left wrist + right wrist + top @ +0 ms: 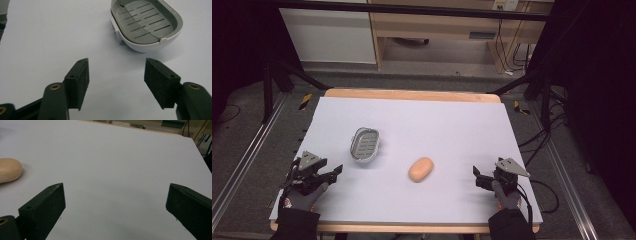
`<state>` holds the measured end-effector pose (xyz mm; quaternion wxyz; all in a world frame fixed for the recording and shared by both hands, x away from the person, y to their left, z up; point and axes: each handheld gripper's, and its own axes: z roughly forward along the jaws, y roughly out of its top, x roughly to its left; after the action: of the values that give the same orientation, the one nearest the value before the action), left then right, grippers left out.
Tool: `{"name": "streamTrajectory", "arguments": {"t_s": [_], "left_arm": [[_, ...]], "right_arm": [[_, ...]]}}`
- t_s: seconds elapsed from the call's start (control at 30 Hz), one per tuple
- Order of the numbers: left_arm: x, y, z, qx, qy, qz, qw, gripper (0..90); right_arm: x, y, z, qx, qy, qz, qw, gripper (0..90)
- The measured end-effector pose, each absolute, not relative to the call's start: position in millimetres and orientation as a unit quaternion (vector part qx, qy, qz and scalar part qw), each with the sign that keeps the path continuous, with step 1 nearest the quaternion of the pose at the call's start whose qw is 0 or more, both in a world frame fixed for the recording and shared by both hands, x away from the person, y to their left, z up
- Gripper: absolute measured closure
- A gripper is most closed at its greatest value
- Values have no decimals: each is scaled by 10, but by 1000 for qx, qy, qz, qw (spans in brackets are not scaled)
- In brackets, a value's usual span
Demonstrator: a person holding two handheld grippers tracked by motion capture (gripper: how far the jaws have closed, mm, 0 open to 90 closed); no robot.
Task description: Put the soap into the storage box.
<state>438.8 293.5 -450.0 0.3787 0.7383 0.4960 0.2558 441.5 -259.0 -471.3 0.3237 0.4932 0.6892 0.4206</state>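
You are holding both grippers clear of everything: the left gripper [333,172] is standing part open near the dish [364,144], the right gripper [478,178] wide and empty. The soap [421,169] is lying just right of the dish, untouched; nothing is moved yet.

High view looks down over the table [422,120]; the left gripper view sits close behind its jaws, sharing the soap dish [364,143] at eleven o'clock.
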Motion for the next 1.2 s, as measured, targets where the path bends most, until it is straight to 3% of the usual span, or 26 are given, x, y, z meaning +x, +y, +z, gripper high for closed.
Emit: {"name": "streamTrajectory", "arguments": {"t_s": [0.13, 0.43, 1.2], "left_arm": [[4373, 2897, -4483, 740, 487, 261, 385, 425], [4349, 2792, -4423, 742, 474, 245, 405, 433], [4400, 2485, -4267, 764, 443, 230, 409, 316]], "right_arm": [[4392, -2602, -4696, 491, 686, 425, 327, 26], [4396, -2618, -4677, 493, 684, 432, 319, 24], [4396, -2625, -4668, 495, 684, 433, 316, 25]]}}
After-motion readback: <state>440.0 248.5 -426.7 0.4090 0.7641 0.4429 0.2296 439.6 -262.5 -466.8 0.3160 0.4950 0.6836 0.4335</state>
